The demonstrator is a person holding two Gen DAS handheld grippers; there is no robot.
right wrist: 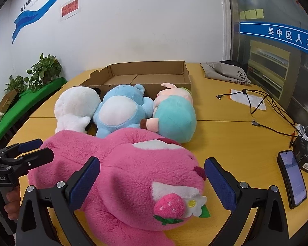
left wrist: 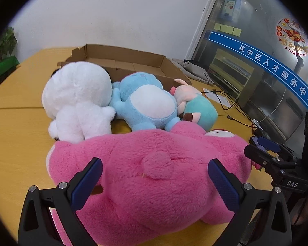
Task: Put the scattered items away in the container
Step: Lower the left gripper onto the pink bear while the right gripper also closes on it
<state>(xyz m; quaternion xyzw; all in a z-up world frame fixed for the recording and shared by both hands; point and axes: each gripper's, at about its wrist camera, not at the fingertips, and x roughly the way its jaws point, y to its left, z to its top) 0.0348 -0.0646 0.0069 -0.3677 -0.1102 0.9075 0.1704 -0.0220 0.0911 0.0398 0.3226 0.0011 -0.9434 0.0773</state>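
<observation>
Counter (right wrist: 225,135): yellow wood, fills the middle of both views. Cardboard box (right wrist: 147,75) sits at its far side, upper centre of frame, open top, nothing visible inside.

Pink plush (right wrist: 133,174) is the biggest item, lying on the counter in the lower centre of both views, strawberry patch toward lower right in the right wrist view. Behind it, in a row just in front of the box wall: white plush (right wrist: 76,106) at left, blue plush (right wrist: 121,110) in the middle, teal-and-pink plush (right wrist: 174,116) at right. All three touch their neighbours; the blue one's feet touch the pink one.

Left gripper (left wrist: 155,181): fingers spread wide on either side of the pink plush's rear, gripping nothing.
Right gripper (right wrist: 152,181): fingers equally wide, flanking the plush's head, no grip.

Phone (right wrist: 292,178) lies at the right edge, cables (right wrist: 264,106) above it.
</observation>
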